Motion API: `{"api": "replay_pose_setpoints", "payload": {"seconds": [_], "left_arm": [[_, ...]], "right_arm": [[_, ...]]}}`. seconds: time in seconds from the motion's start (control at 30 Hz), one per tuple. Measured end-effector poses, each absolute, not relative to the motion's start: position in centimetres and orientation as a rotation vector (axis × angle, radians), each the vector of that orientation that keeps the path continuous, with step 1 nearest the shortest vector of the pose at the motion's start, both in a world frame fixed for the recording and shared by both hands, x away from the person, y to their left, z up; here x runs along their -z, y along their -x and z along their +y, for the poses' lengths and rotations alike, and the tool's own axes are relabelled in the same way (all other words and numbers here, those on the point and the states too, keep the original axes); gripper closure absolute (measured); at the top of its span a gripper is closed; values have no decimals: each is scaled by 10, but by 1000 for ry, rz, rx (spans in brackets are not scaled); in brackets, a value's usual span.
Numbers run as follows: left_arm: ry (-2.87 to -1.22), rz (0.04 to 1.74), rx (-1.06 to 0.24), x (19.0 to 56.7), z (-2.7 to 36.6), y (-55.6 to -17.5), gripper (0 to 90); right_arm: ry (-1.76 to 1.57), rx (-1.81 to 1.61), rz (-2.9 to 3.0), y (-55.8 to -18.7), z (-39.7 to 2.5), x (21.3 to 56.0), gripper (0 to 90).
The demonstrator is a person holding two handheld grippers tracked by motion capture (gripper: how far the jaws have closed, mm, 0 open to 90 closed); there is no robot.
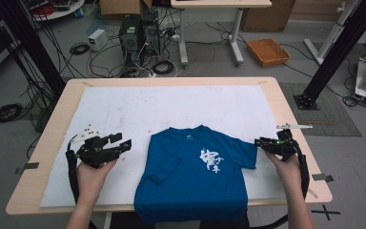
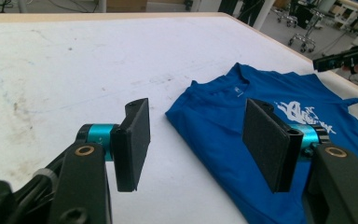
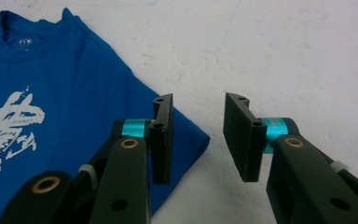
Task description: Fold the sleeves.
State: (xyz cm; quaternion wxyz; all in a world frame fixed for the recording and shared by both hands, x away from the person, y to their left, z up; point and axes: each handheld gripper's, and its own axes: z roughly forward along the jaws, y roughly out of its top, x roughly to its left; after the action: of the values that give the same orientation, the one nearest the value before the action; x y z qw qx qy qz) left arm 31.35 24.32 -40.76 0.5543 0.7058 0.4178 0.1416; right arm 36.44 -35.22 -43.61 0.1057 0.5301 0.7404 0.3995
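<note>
Approaching the blue T-shirt [image 1: 195, 176] lying flat on the white mat [image 1: 124, 105], hem hanging over the near table edge, left gripper [image 1: 124, 141] and right gripper [image 1: 259, 141] both spread wide and empty beside it; next, probably pinching each sleeve for folding.

Hem of the blue T-shirt [image 1: 190, 191] draped past the tabletop [image 1: 286, 102] edge at 6 o'clock, its lower end unseen. White print [image 3: 9, 126] cropped at 9 o'clock in the right gripper view. Collar label [image 2: 237, 89] too small to read. Other hand-held gripper [image 2: 347, 57] clipped at 2 o'clock in the left gripper view.
</note>
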Motion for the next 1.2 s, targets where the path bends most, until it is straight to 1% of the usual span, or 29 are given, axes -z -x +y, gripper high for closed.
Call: {"api": "replay_pose_setpoints", "payload": {"seconds": [0.07,0.17,0.27,0.33,0.5,0.7,0.73,0.8,0.93,1.1,1.13,1.2], "left_arm": [[-1675,987,-328,409,244,-314,418],[-1685,980,-322,409,242,-315,418],[-1691,984,-319,409,241,-315,418],[-1691,984,-319,410,241,-315,418],[-1684,993,-315,411,244,-316,419],[-1682,994,-313,411,246,-316,419],[-1681,993,-311,411,246,-316,419],[-1679,991,-310,411,245,-316,419],[-1683,983,-301,410,243,-316,419],[-1687,979,-284,409,240,-316,419],[-1683,980,-280,409,239,-316,419],[-1687,972,-275,409,238,-316,419]], "right_arm": [[-1570,-1158,2193,-366,-352,441,671],[-1562,-1131,2230,-367,-348,445,721],[-1539,-1128,2251,-366,-346,445,864],[-1530,-1156,2243,-364,-344,441,892],[-1507,-1212,2216,-358,-341,428,894],[-1413,-1248,2213,-343,-318,397,894],[-1366,-1247,2227,-337,-306,387,894],[-1340,-1249,2230,-334,-300,382,894],[-1255,-1259,2269,-325,-267,368,894],[-1179,-1241,2330,-317,-226,363,894],[-1159,-1211,2346,-316,-208,365,893],[-1153,-1202,2359,-317,-200,368,893]]}}
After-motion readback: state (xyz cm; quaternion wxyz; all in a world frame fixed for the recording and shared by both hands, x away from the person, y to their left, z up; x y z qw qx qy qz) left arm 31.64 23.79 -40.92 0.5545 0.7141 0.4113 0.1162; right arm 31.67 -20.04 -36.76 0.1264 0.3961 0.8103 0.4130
